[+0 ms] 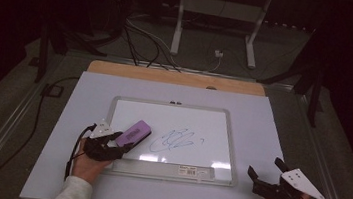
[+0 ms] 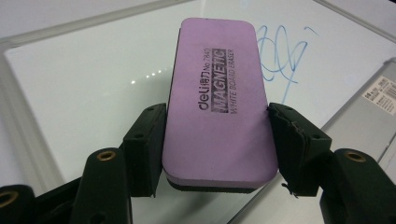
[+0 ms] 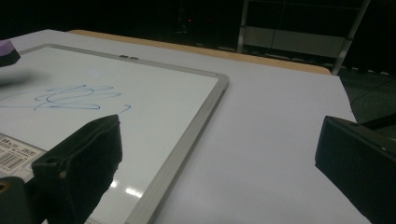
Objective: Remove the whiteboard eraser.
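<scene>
A purple whiteboard eraser (image 1: 134, 133) (image 2: 216, 100) with a black felt underside is clamped by its long sides in my left gripper (image 1: 118, 145) (image 2: 215, 142), held just above the left part of the whiteboard (image 1: 128, 110) (image 2: 84, 88) (image 3: 154, 100). A blue scribble (image 1: 172, 141) (image 2: 279, 53) (image 3: 77, 97) is drawn on the board to the right of the eraser. At the table's front right, off the board, my right gripper (image 1: 266, 169) (image 3: 219, 154) stands open with nothing between its jaws. One end of the eraser (image 3: 7, 50) shows at the left edge of the right gripper view.
The whiteboard lies on a white sheet (image 1: 261, 129) that covers a wooden table (image 1: 177, 77). A grey tray strip with a barcode label (image 1: 191, 170) (image 2: 385, 95) runs along the board's near edge. Beyond the table are cables (image 1: 141, 40) and a white stand (image 1: 219, 14) on the floor.
</scene>
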{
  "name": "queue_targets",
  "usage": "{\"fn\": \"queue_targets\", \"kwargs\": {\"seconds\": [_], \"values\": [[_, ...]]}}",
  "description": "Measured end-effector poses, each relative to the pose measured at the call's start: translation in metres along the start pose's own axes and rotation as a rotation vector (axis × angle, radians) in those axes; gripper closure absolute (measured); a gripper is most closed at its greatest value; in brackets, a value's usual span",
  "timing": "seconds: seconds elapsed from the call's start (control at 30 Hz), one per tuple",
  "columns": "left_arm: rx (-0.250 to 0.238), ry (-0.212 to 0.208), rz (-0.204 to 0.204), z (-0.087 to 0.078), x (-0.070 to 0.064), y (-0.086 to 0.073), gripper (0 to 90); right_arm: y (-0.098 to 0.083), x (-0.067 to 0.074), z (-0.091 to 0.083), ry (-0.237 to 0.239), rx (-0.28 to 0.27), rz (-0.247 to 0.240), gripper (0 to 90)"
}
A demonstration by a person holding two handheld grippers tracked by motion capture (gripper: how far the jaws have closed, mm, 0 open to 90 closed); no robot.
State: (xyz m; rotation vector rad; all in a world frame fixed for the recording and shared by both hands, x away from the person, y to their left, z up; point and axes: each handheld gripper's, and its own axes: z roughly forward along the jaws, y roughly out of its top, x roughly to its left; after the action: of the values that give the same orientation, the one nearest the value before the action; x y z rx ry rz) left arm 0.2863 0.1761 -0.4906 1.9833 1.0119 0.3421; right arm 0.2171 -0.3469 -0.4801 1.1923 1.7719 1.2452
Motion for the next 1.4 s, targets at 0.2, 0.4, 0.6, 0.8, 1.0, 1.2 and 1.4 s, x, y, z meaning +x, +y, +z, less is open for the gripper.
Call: {"fn": "queue_targets", "kwargs": {"seconds": [0.2,0.4,0.6,0.8,1.0,1.2,1.4], "values": [[0.012,-0.008,0.011,0.006,-0.002,0.001,41.6,0.000,0.000,0.000,0.000,0.001,-0.001,0.8],[0.028,-0.023,0.033,0.013,-0.007,0.004,41.5,0.000,0.000,0.000,0.001,0.001,-0.001,0.8],[0.044,-0.048,0.055,0.024,-0.013,0.007,41.5,0.000,0.000,0.000,0.002,0.001,-0.002,0.9],[0.055,-0.059,0.079,0.031,-0.016,0.008,41.5,0.000,0.000,0.000,0.001,0.002,-0.001,0.9],[0.069,-0.066,0.096,0.036,-0.017,0.007,41.5,0.000,0.000,0.001,0.002,0.002,-0.001,0.9],[0.084,-0.044,0.089,0.042,-0.017,0.006,39.4,0.000,0.000,0.001,0.002,0.003,-0.001,0.9],[0.003,-0.033,0.025,0.039,-0.014,0.019,28.8,0.000,0.000,0.001,0.003,0.005,-0.002,0.9]]}}
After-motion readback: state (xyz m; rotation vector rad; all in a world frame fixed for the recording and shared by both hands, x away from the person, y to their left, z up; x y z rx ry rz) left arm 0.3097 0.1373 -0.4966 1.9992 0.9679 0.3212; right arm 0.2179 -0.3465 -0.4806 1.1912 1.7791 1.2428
